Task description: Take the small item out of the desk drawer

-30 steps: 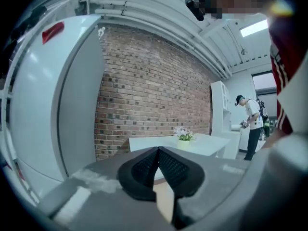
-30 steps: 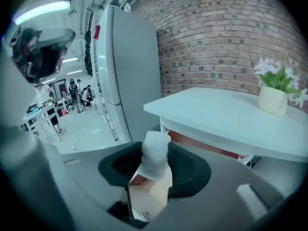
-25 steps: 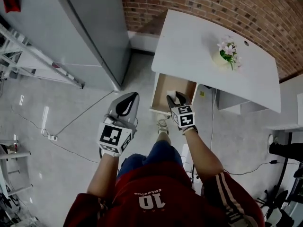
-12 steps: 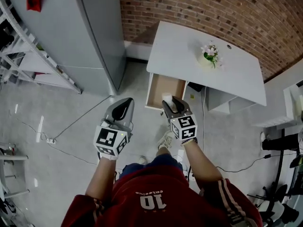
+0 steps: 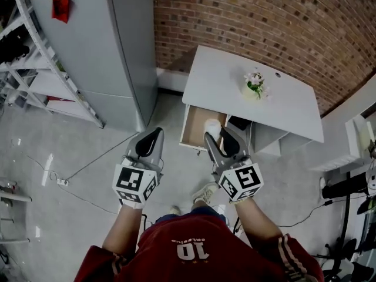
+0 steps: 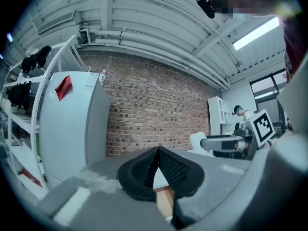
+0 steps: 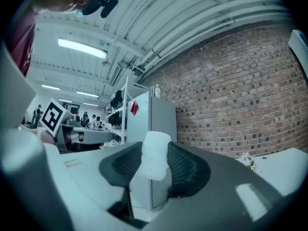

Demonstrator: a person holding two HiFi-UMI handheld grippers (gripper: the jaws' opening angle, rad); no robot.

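The white desk (image 5: 276,107) stands against the brick wall, and its wooden drawer (image 5: 195,129) is pulled open toward me. My right gripper (image 5: 218,135) hovers over the drawer's front, shut on a small white item (image 5: 211,126). In the right gripper view the white item (image 7: 155,155) sits pinched between the two black pads, and the right gripper (image 7: 155,163) points up at the wall. My left gripper (image 5: 151,136) hangs over the floor left of the drawer. In its own view the left gripper (image 6: 158,166) holds nothing and its pads touch.
A small pot of flowers (image 5: 254,86) stands on the desk. A tall grey cabinet (image 5: 100,51) rises to the left, with a metal rack (image 5: 23,75) beside it. A cable (image 5: 88,157) runs across the grey floor. White furniture (image 5: 358,140) stands at the right.
My right gripper has come back from the drawer toward me and risen, with the white item in it. The left gripper moved little. The head view has tilted up.
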